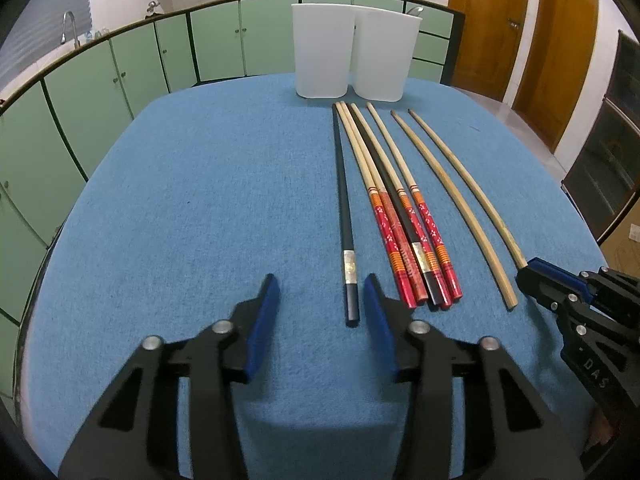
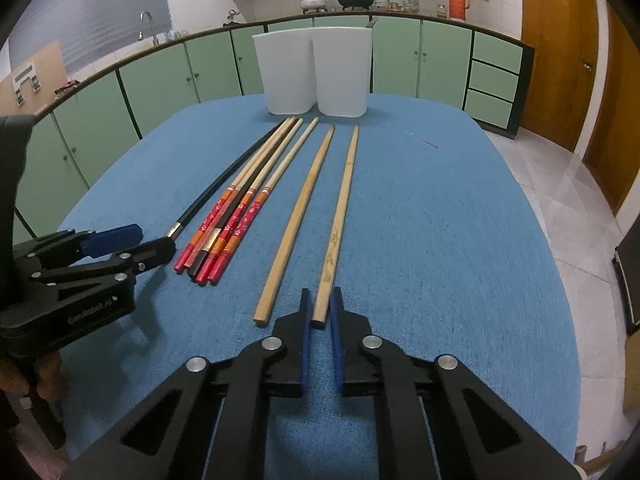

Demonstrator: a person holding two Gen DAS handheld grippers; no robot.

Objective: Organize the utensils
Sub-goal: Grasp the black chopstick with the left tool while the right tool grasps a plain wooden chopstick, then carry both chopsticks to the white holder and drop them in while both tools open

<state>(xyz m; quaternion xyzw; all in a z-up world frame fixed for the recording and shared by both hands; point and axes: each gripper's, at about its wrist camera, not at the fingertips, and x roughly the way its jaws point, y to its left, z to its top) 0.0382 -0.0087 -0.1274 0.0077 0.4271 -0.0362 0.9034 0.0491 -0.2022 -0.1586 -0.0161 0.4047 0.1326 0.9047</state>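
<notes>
Several chopsticks lie side by side on the blue table cloth (image 1: 180, 208). A single black chopstick (image 1: 345, 216) lies leftmost, its near end between the wide-open jaws of my left gripper (image 1: 320, 292). A bundle of red-handled chopsticks (image 1: 404, 232) with another black one lies next to it, then two plain bamboo chopsticks (image 2: 294, 216) (image 2: 340, 216). My right gripper (image 2: 320, 300) stands narrowly open around the near end of the rightmost bamboo chopstick, not clamped. Two white holder cups (image 1: 322, 54) (image 1: 384, 58) stand at the far edge.
The right cup holds a metal utensil (image 1: 414, 11). Green kitchen cabinets (image 1: 120, 72) run behind the table, with pots on the counter. Wooden doors (image 1: 484, 28) are at the right. The left gripper shows in the right wrist view (image 2: 132, 244).
</notes>
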